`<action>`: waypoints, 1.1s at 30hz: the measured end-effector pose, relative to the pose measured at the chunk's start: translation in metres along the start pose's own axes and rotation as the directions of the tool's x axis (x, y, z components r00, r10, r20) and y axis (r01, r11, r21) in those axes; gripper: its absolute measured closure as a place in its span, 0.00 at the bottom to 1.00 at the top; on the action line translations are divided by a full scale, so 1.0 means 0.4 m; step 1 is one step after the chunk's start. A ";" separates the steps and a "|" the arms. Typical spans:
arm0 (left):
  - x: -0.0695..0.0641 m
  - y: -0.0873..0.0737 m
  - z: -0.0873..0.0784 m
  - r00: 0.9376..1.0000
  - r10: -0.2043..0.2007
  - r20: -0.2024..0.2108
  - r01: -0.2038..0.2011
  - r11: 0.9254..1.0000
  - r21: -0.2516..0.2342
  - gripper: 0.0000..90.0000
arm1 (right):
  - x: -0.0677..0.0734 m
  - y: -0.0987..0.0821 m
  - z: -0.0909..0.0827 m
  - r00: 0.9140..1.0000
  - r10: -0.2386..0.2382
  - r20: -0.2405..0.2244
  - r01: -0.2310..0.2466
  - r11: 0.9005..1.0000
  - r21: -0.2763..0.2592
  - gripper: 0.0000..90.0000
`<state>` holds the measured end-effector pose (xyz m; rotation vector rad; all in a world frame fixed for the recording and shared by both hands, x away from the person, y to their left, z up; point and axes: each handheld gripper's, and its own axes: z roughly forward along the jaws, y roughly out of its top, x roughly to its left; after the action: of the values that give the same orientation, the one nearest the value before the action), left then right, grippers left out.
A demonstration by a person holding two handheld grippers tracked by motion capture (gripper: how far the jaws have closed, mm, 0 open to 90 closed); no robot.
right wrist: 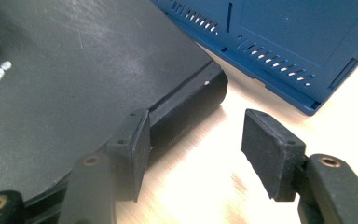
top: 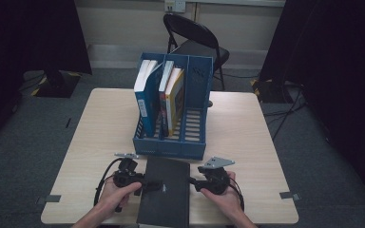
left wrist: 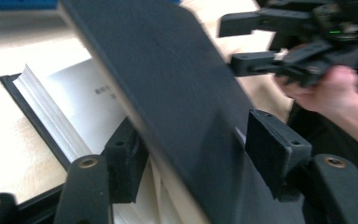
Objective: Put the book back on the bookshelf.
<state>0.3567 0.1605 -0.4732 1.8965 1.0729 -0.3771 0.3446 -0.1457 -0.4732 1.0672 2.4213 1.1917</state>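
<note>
A black hardcover book [top: 165, 190] lies on the near middle of a pale wooden table [top: 247, 137], just in front of a blue file rack [top: 173, 107]; its front cover [left wrist: 177, 93] is lifted and tilted, showing white pages [left wrist: 70, 107] beneath with a little print too small to read; the left gripper [top: 153, 185], held in the person's left hand [top: 119, 192], reaches in from the book's left edge, its jaws standing partly apart with the raised cover slanting between them, one pad [left wrist: 126, 161] under the cover against the pages and the other above it, whether they press on it cannot be told; the right gripper [top: 193, 183], in the right hand [top: 221, 194], sits at the book's right edge by the spine [right wrist: 191, 100], its jaws partly apart, one pad [right wrist: 133, 144] touching the spine side and the other over bare table, so nothing is clamped; the rack has three slots, with books [top: 161, 92] upright in the left and middle ones; farther off, beyond the table, stands a black folding chair [top: 195, 40] on grey floor.
</note>
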 end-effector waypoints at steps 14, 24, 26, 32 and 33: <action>0.018 0.017 0.007 0.998 -0.012 0.067 0.012 1.000 0.004 0.49 | 0.008 0.012 -0.013 1.000 -0.005 -0.021 0.005 1.000 -0.020 0.40; 0.003 0.031 -0.013 0.993 0.025 0.119 -0.021 0.999 -0.041 0.65 | 0.032 0.015 -0.025 0.993 -0.009 -0.114 0.005 0.999 -0.038 0.30; -0.001 0.033 -0.014 0.993 0.032 0.115 -0.028 0.999 -0.039 0.65 | 0.031 0.013 -0.024 0.992 -0.002 -0.130 -0.002 0.999 -0.036 0.28; 0.004 0.036 -0.005 0.994 -0.014 0.105 0.016 1.000 -0.022 0.63 | 0.039 0.011 -0.014 0.985 0.000 -0.170 -0.003 1.000 -0.018 0.29; 0.001 0.037 -0.003 0.995 -0.013 0.097 0.015 1.000 -0.025 0.63 | 0.043 0.012 -0.009 0.984 -0.004 -0.176 0.003 1.000 -0.007 0.29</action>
<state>0.3686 0.1583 -0.4645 1.8298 1.0221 -0.4569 0.3332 -0.1339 -0.4656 0.9932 2.5460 1.3442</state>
